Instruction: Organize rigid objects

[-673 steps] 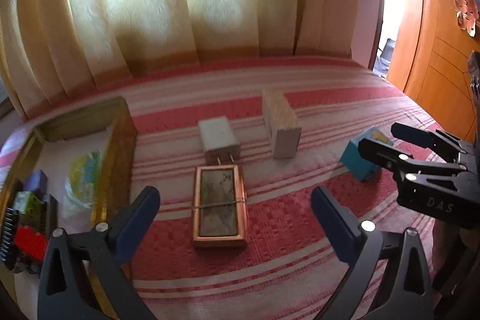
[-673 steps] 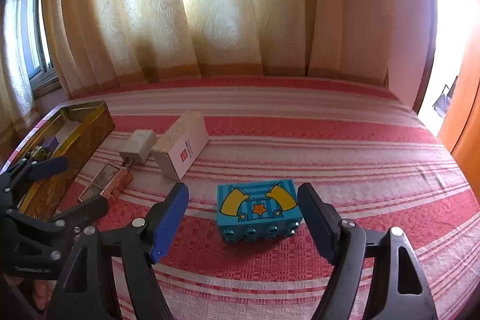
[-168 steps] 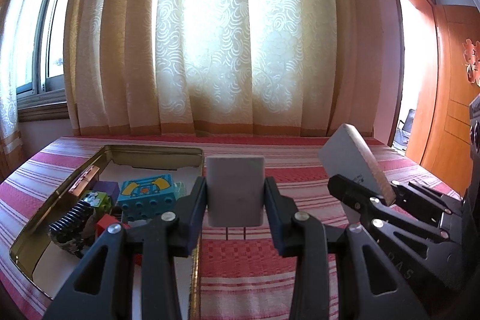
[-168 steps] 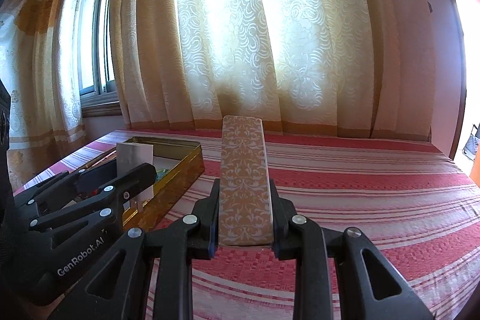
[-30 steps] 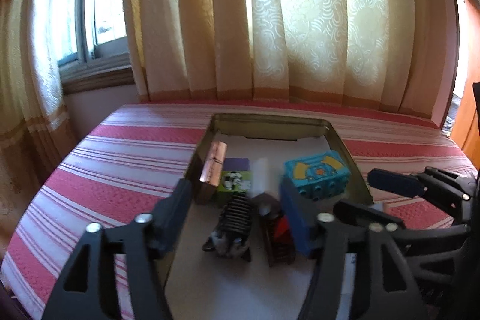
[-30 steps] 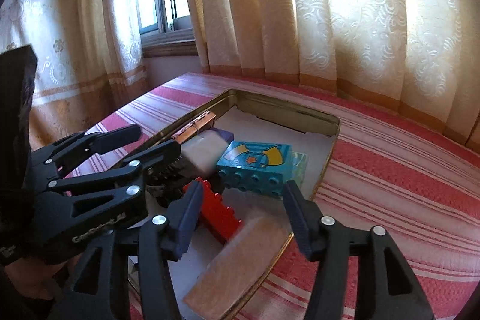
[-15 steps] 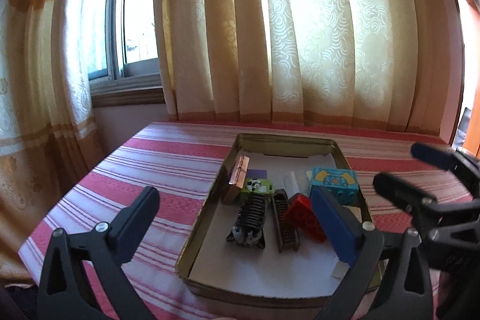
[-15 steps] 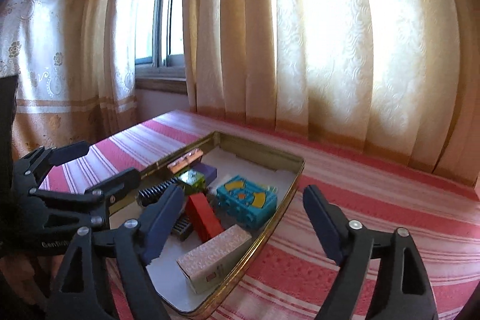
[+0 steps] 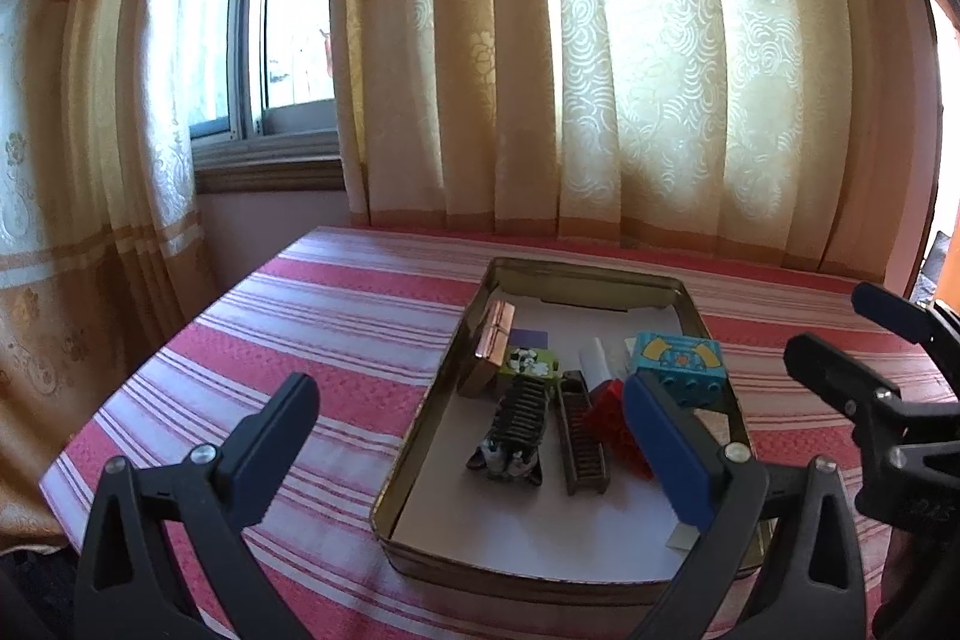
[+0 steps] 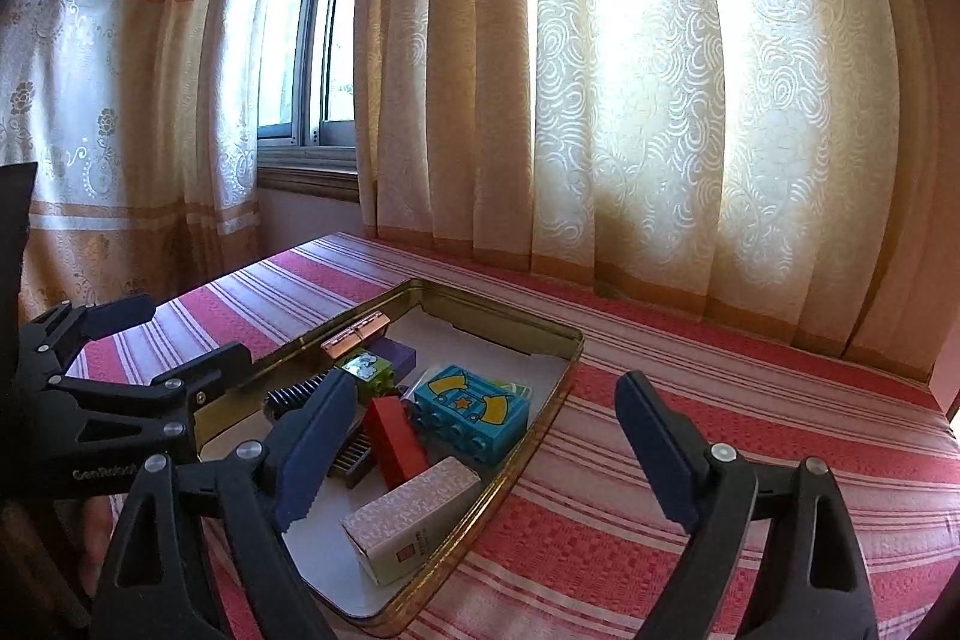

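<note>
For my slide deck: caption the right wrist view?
Both tools open and empty above the gold tin of sorted blocks.

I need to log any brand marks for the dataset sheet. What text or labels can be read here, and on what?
"GenRobot", last letters cut off: on the left gripper body, right wrist view.
Embossed letters on the right gripper body, left wrist view: too dark to read.
Small red square and print on the patterned box end: too small to read.
</note>
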{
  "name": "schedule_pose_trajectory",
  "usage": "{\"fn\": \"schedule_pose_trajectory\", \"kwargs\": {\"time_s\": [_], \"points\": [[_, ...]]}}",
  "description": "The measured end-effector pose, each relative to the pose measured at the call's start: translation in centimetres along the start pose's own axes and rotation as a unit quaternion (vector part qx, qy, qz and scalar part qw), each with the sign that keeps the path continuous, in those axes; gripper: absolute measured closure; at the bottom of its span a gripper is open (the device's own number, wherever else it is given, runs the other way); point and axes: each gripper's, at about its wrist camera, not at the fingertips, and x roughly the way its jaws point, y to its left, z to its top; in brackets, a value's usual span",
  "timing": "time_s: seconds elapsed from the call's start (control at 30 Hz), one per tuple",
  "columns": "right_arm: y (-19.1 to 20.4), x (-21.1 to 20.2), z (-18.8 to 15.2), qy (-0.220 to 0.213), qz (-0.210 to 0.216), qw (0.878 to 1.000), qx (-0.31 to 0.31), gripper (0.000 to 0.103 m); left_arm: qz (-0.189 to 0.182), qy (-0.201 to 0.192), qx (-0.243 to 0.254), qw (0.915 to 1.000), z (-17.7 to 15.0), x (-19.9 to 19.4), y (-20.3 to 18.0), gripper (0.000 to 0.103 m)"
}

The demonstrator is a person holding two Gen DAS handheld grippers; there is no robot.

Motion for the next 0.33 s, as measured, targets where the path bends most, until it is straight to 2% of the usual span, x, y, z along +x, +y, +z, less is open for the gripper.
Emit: {"fn": "schedule_pose_trajectory", "kwargs": {"time_s": [0.33], "points": [[0.1, 0.0, -0.5, 0.004, -0.001, 1.0, 0.0, 0.013, 0.012, -0.013, 0.031, 0.9994, -0.6, -0.2, -1.1, 0.0]]}}
